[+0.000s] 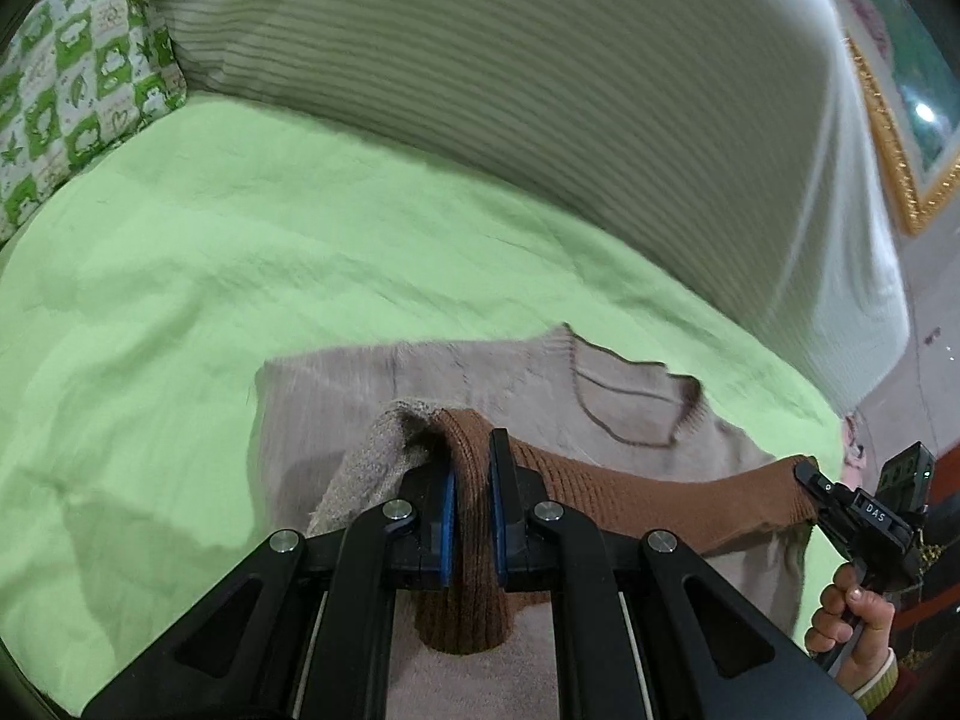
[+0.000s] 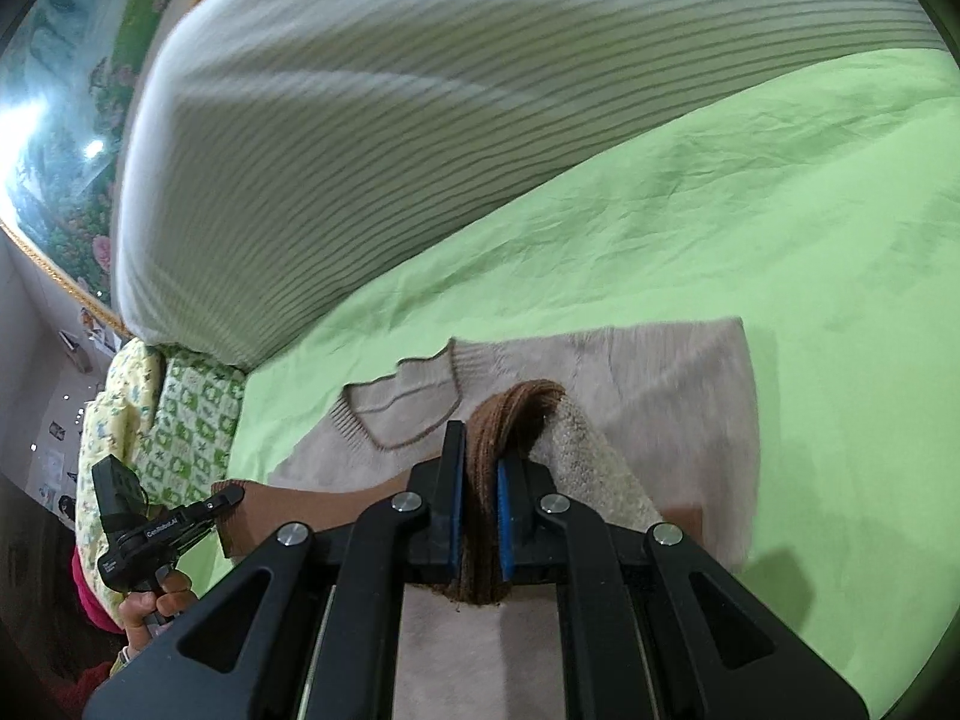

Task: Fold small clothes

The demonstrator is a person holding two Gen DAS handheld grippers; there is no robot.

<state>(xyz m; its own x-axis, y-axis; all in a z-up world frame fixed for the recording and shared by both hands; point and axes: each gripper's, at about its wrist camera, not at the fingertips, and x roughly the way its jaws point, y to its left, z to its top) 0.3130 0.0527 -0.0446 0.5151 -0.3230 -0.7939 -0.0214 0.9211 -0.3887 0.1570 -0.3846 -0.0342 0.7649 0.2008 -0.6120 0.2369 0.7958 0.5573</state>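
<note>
A small beige knit sweater (image 1: 480,384) with a brown-trimmed collar lies on the green bedsheet (image 1: 240,252); it also shows in the right wrist view (image 2: 660,372). Its brown ribbed hem (image 1: 630,492) is lifted and stretched between the two grippers above the sweater's body. My left gripper (image 1: 473,480) is shut on one corner of the hem. My right gripper (image 2: 480,474) is shut on the other corner of the brown hem (image 2: 516,414). The right gripper also shows at the right in the left wrist view (image 1: 807,471), the left gripper at the left in the right wrist view (image 2: 231,498).
A large striped white pillow (image 1: 540,90) lies along the far side of the bed, also in the right wrist view (image 2: 360,150). A green patterned pillow (image 1: 78,78) sits at far left. A gold-framed picture (image 1: 900,138) hangs on the wall.
</note>
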